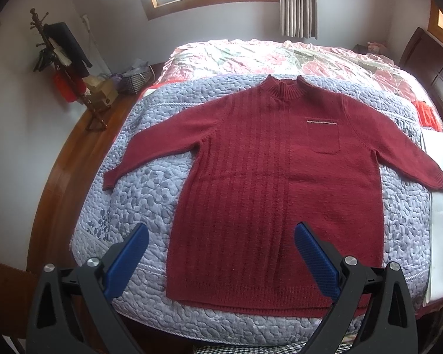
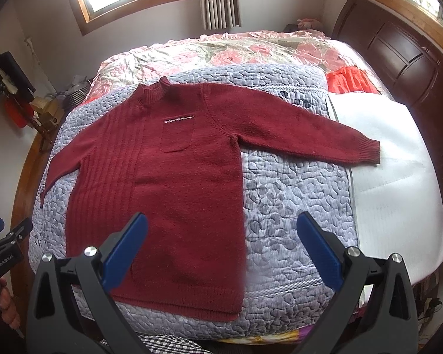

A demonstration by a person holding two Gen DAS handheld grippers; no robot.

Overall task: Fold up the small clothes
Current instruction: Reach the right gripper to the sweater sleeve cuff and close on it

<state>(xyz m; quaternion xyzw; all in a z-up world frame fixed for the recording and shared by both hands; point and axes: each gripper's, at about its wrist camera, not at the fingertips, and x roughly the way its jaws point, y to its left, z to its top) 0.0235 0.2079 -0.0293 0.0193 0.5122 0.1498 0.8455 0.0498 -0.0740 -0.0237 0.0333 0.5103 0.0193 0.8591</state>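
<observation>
A red sweater (image 1: 274, 183) lies flat and face up on the grey quilt (image 1: 138, 177) of the bed, both sleeves spread outward, collar toward the window. The left tool (image 1: 221, 236) hangs released above the sweater's hem, fingers wide apart, holding nothing. The right tool (image 2: 221, 227) hangs released over the sweater's right edge, likewise empty.

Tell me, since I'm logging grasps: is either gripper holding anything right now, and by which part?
Nothing is held. The left gripper and right gripper are both open above the sweater, which lies flat on the bed.
</observation>
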